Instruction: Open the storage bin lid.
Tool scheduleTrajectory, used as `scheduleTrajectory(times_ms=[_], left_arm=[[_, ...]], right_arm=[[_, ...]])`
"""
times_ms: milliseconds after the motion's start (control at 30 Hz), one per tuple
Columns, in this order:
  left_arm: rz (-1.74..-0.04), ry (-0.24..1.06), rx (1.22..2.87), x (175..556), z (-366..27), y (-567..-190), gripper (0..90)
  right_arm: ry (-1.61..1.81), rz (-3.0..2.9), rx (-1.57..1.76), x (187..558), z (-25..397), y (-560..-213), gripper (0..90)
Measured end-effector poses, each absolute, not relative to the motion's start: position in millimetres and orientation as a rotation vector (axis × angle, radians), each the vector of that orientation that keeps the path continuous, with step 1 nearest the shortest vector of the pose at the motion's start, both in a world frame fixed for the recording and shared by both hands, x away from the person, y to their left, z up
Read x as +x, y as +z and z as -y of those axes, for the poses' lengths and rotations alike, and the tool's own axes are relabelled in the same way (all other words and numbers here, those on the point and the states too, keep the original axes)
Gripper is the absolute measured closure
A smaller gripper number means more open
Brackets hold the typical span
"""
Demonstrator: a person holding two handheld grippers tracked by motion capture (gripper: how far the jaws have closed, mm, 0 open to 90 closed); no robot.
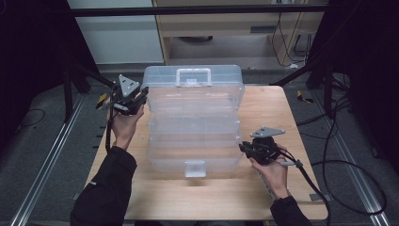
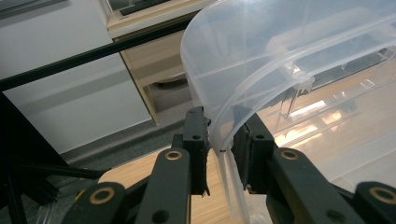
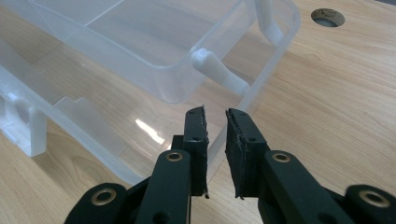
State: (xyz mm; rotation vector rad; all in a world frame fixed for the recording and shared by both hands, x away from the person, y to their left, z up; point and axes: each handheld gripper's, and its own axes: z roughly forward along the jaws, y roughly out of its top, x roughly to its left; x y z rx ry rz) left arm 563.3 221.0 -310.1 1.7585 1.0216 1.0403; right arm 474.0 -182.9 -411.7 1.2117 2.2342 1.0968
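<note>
A clear plastic tiered storage box [image 1: 193, 136] stands open on the wooden table [image 1: 277, 113], its lid [image 1: 193, 84] with a white handle [image 1: 193, 75] at the far end. My left gripper [image 1: 141, 95] is at the lid's far left corner. In the left gripper view its jaws [image 2: 219, 135] are closed narrowly on the lid's curved edge [image 2: 224, 116]. My right gripper [image 1: 242, 147] is at the box's near right side. In the right gripper view its jaws [image 3: 215, 121] pinch the thin rim [image 3: 261, 79] of the lowest tray, just below a white hinge arm [image 3: 219, 72].
A white latch [image 1: 194, 168] sits on the box's front wall. A round hole [image 3: 328, 17] is in the tabletop beyond the box's corner. Bare wood lies in front of the box. Cables [image 1: 339, 155] trail on the floor at right. Black frame bars [image 1: 188, 10] cross behind the table.
</note>
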Motion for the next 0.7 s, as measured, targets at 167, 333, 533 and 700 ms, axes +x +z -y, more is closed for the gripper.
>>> scheduleTrajectory(times_ms=[167, 333, 533, 700], left_arm=[[-1.005, 1.048, 1.748, 564.5, -221.7, -306.5, 74.9], [-0.988, 1.133, 1.795, 563.4, -217.7, -303.4, 81.1], [-1.010, 1.092, 1.756, 565.4, -220.7, -305.7, 81.9], [-1.027, 1.062, 1.746, 568.6, -222.7, -305.6, 82.5]], right_arm=[[1.097, -2.230, 1.215, 475.2, 183.1, -411.9, 78.6], [1.096, -2.227, 1.214, 475.2, 182.8, -412.0, 78.7], [1.095, -2.228, 1.214, 475.3, 183.1, -412.1, 78.6], [1.095, -2.231, 1.216, 475.5, 183.2, -411.9, 78.6]])
